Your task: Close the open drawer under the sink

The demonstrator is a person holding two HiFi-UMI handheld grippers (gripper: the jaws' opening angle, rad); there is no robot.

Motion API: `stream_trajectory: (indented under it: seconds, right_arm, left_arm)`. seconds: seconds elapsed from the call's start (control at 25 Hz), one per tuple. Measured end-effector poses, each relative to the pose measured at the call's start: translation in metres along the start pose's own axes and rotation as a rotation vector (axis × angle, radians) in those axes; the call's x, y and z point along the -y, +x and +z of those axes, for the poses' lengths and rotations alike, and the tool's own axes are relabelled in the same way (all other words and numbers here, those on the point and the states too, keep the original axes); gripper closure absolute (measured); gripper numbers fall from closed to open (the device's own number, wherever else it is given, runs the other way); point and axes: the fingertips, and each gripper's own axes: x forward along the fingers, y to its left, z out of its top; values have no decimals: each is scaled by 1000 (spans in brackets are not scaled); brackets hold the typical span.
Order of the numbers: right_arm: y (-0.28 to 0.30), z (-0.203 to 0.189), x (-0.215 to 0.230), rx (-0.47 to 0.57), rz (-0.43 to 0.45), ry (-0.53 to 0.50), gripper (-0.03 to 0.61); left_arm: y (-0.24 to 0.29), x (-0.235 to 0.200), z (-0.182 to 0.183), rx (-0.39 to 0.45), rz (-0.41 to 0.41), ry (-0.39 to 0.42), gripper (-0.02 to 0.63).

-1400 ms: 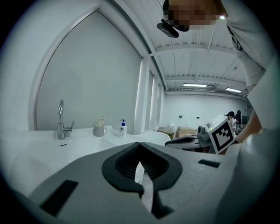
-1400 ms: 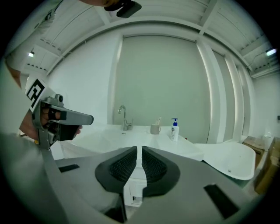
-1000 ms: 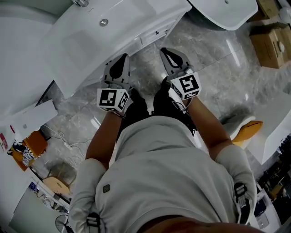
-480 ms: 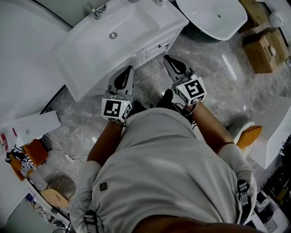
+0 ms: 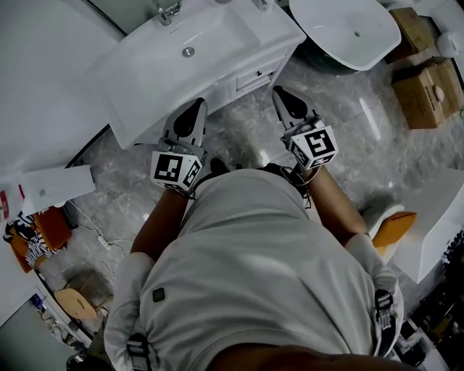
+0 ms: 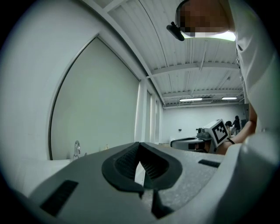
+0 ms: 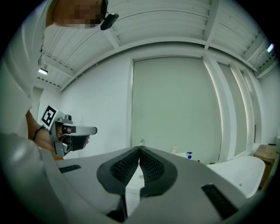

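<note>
A white sink (image 5: 138, 65) with a tap (image 5: 168, 11) tops the vanity at the upper left of the head view. Below its front edge I see the drawer front (image 5: 254, 74) with a small handle; it looks in line with the cabinet face. My left gripper (image 5: 201, 103) is shut and empty, level, just before the sink's edge, with its tips (image 6: 140, 146) meeting. My right gripper (image 5: 278, 92) is also shut and empty, level, near the drawer front but apart from it, its tips (image 7: 139, 148) closed. Each gripper view shows the other gripper (image 7: 72, 130) (image 6: 217, 131) held alongside.
A white tub (image 5: 348, 25) stands at the top right, cardboard boxes (image 5: 428, 80) beyond it. An orange object (image 5: 393, 224) lies on the marble floor (image 5: 341, 130) at right, a cable (image 5: 94, 232) at left. An arched mirror (image 6: 96, 109) hangs behind the sink; a small bottle (image 7: 189, 155) stands there.
Both grippers have risen from low in front of the cabinet to about the sink's edge, staying shut. The person has straightened up, so more of the sink shows.
</note>
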Motion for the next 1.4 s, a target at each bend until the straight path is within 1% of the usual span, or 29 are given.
stream_trajectory:
  seconds: [0.16,0.32,0.4,0.56,0.72,0.96,1.04,1.16,1.32,1.4]
  right_arm:
    - [-17,7,21,14,68,3,552]
    - [-51,6,48,17,109,-27,552]
    - [-72,1,58,7,131,-46,552]
    - [-100,-3,59,1,172,-64,552]
    - [-126,-2,42,7,183,-86,552]
    - [-149,6,9,20,152,-118,552]
    - [-158,9,-8,13,139,-117,552]
    - [-170,7,-40,-39,124,-121,552]
    - [-176,25,-82,36,107,-119,552]
    - [-180,24,-102,30,98,-122,552]
  left_arm:
    - [1,27,4,4,81,3,605]
    - [2,65,-6,-4,155,-10,605]
    - [-2,91,-10,-12,177,-16,606]
    - [-16,127,-7,-21,195,25,604]
    - [-30,142,0,-4,192,40,605]
    - [-50,141,14,33,156,55,605]
    - [-64,143,17,38,139,54,606]
    - [-92,144,18,47,118,58,606]
    - [-128,137,19,56,101,51,606]
    - [-144,134,17,54,91,44,605]
